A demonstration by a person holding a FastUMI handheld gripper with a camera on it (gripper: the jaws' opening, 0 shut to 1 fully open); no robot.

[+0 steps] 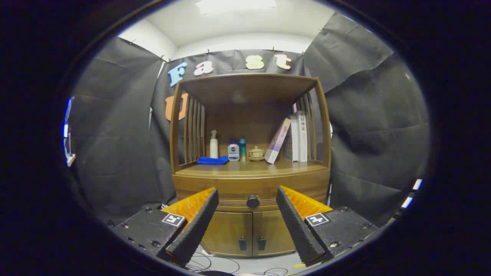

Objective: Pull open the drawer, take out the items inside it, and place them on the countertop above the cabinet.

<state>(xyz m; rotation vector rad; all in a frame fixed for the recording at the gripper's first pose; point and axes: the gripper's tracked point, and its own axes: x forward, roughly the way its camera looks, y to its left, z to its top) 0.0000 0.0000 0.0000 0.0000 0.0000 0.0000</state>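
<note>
A brown wooden cabinet stands ahead of me. Its drawer point(215, 188) is closed, with a dark round knob point(252, 201) at the middle of its front. My gripper point(247, 199) is open and holds nothing; the knob sits some way beyond the fingers, in line with the gap between them. Above the drawer lies the countertop point(251, 168), under an open shelf canopy. The inside of the drawer is hidden.
On the countertop stand a folded blue cloth point(212, 160), a white spray bottle point(213, 144), a small lotion bottle point(233, 150), a teal bottle point(242, 148), a lidded cup point(256, 153) and leaning books point(290, 138). Two lower doors point(251, 232) sit under the drawer. Cables point(215, 264) lie on the floor.
</note>
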